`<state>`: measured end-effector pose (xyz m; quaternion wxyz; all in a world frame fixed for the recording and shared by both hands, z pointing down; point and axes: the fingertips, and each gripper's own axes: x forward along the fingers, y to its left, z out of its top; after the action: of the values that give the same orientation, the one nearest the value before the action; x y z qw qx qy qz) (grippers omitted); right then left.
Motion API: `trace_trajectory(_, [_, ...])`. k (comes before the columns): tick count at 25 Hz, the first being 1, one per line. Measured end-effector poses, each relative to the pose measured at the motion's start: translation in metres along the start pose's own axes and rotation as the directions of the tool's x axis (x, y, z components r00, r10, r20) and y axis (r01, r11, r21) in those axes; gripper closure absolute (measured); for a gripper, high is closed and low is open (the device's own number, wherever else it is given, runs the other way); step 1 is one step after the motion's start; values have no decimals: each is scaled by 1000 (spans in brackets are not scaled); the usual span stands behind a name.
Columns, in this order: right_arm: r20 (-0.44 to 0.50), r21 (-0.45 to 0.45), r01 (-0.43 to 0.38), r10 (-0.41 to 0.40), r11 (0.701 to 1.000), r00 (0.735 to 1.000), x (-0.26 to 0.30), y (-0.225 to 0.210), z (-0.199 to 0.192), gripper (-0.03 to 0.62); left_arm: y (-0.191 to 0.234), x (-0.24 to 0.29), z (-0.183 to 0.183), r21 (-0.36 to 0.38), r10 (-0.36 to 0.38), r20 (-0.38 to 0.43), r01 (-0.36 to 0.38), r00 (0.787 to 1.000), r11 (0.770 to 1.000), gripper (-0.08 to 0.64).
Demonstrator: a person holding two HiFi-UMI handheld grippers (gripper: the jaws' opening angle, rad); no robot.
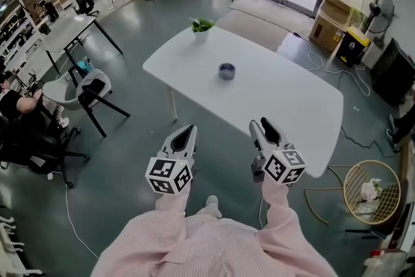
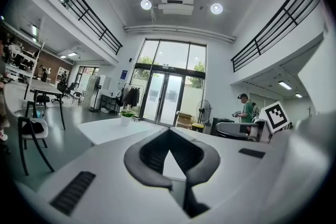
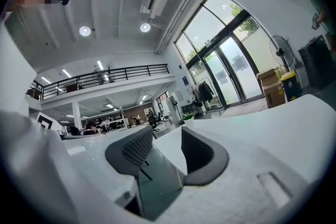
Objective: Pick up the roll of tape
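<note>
The step in hand is judged to be the approach, since nothing is held yet. The roll of tape [image 1: 226, 71] is seen lying flat near the middle of the white bench [image 1: 285, 100], well apart from both tongs and clear of every other thing. The left tongs [image 1: 187, 133] and the right tongs [image 1: 264, 125] are held side by side on the near side of the bench, over the floor and pointed towards the bench. In the left gripper view the left tongs [image 2: 168, 131] are shown with the tips brought together and nothing gripped. In the right gripper view the right tongs [image 3: 167, 134] are shown spread wide, with only bare bench surface visible in the gap. The tape cannot be made out in either gripper view. The next move is expected to require that the open right tongs be carried forward over the bench, lowered to the level of the roll, set astride it or its wall, and then closed. A small white pot [image 1: 201, 34] at the far edge of the bench is seen to contain a green plant [image 1: 201, 24]. A wire basket [image 1: 388, 205] on the floor to the right is seen to contain some pale crumpled material [image 1: 369, 190]. The cardboard boxes [image 1: 334, 15] near the doors are not seen into.
</note>
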<state>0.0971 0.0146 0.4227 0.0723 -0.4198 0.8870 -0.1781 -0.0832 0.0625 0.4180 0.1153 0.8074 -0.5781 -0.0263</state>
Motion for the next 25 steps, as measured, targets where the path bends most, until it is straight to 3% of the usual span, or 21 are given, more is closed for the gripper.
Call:
trace_trajectory(4, [-38,45,-7,8,999,999,32,-12,-4,437,18,30,5,6,-19,-8,19,1000,1000,560])
trace_trajectory(13, [-66,39,46,-44,998,997,91,-42,-8,437,60,89,3,1,-46,-39,46,998,999,560])
trace_trajectory(25, [-117,66,65,-57,996,991,135,-63,-19,437,91,124,-6,-39,-43,-73,40,996,998,560])
